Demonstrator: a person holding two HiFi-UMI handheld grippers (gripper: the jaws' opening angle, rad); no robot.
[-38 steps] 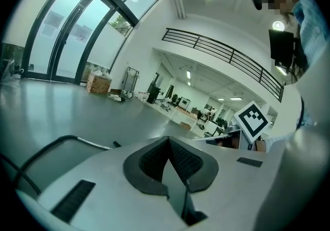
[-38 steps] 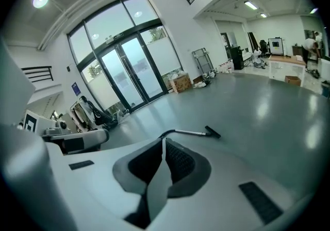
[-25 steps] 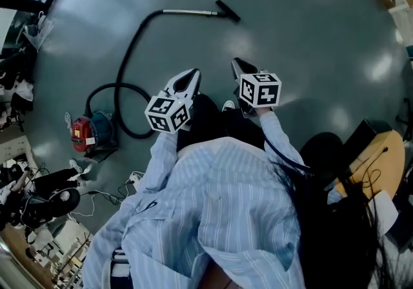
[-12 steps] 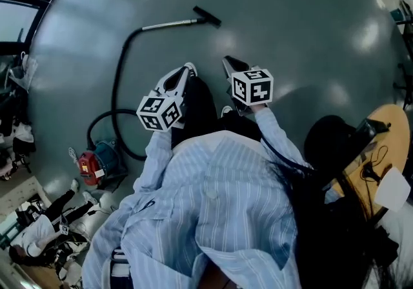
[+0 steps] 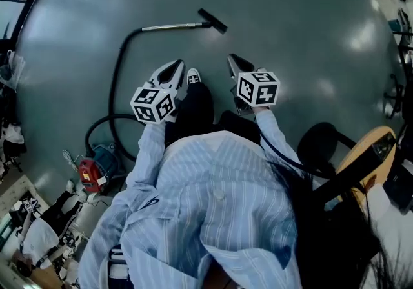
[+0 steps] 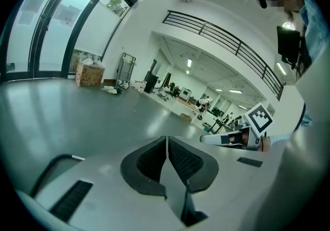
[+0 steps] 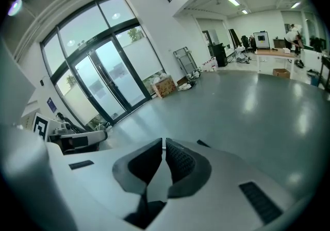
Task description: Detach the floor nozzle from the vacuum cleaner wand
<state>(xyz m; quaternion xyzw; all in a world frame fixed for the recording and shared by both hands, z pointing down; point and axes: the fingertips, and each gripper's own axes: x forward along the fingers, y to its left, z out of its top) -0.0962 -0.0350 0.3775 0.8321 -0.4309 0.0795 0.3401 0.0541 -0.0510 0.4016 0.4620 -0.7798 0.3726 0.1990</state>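
The silver wand lies on the grey floor ahead of me, with the black floor nozzle attached at its right end. A black hose curves from the wand's left end back to the red and blue vacuum body. My left gripper is shut and empty, held above the floor short of the wand. Beside it, my right gripper is also shut and empty, just below and right of the nozzle. The left gripper view shows touching pads and a piece of hose. In the right gripper view the pads meet too.
A person's striped shirt and a white shoe fill the space between the grippers. A black chair and a wooden table stand at the right. Cables and equipment crowd the lower left. Open grey floor surrounds the wand.
Both grippers have moved forward across the floor toward the wand, staying shut. The wand and nozzle now lie closer to the fingertips, and the vacuum body has slid lower left in view.
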